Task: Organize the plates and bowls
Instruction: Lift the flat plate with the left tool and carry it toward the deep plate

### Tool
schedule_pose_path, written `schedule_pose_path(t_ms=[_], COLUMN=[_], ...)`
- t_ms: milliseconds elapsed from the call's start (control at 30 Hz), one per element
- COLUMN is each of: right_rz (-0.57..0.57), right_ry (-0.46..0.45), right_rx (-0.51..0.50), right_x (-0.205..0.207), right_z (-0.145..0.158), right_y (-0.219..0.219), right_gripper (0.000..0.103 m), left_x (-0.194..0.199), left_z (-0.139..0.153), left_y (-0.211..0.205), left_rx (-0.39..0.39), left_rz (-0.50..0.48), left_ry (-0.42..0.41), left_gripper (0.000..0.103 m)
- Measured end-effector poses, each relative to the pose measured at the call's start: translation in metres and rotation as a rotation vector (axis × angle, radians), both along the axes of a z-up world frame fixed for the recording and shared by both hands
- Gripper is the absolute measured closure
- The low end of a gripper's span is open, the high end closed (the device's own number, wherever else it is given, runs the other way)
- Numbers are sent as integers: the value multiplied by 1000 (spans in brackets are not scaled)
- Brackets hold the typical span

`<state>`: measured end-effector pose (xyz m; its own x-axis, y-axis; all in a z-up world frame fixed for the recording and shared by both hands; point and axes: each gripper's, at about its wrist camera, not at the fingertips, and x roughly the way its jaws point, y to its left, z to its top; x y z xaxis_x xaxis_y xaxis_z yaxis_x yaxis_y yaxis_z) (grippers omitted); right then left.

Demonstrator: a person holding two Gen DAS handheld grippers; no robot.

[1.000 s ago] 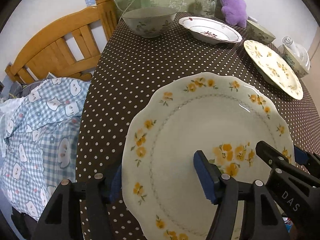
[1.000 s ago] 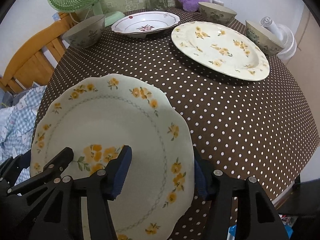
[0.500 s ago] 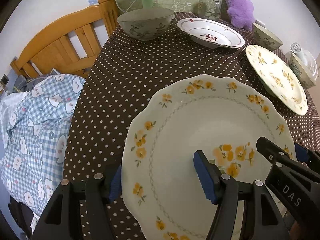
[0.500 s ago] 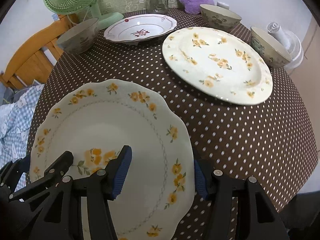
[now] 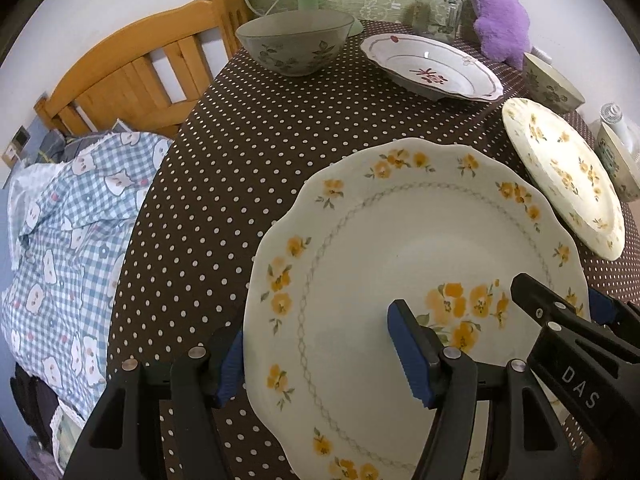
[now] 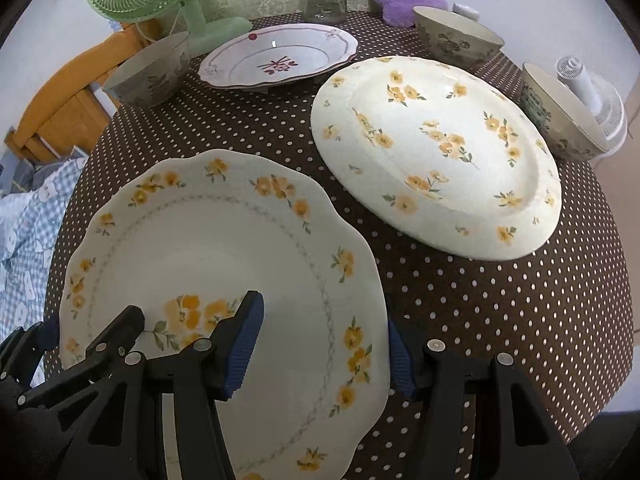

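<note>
We hold the plate (image 5: 400,264) by opposite rims, left gripper (image 5: 320,364) and right gripper (image 6: 320,344) each clamped on an edge; it is stiff, glazed, slippery and fragile, so rim grips must be firm.

Soft even indoor light, sharp focus, strong fisheye bending at edges.
</note>
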<state>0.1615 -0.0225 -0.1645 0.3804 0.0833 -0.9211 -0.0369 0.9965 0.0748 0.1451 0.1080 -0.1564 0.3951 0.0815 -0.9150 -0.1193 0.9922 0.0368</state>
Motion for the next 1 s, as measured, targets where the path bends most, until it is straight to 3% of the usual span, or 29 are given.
schedule_pose_path(t_ms=[200, 300, 467, 1000], right_rz=[26, 8, -52, -185], right_ry=[2, 6, -14, -157], right_rx=[10, 19, 26, 37], right_x=[1, 0, -7, -18], right_z=[0, 2, 12, 67], right_y=[0, -4, -19, -91], right_gripper=[39, 38, 24, 21], left_x=[-2, -4, -6, 14], left_z=[-4, -1, 13, 59], left_y=[4, 0, 2, -61], left_rx=[-27, -7, -3, -37], left_rz=[5, -21, -46, -213], left_ry=[16, 5, -50, -178], left_gripper=[30, 22, 11, 6])
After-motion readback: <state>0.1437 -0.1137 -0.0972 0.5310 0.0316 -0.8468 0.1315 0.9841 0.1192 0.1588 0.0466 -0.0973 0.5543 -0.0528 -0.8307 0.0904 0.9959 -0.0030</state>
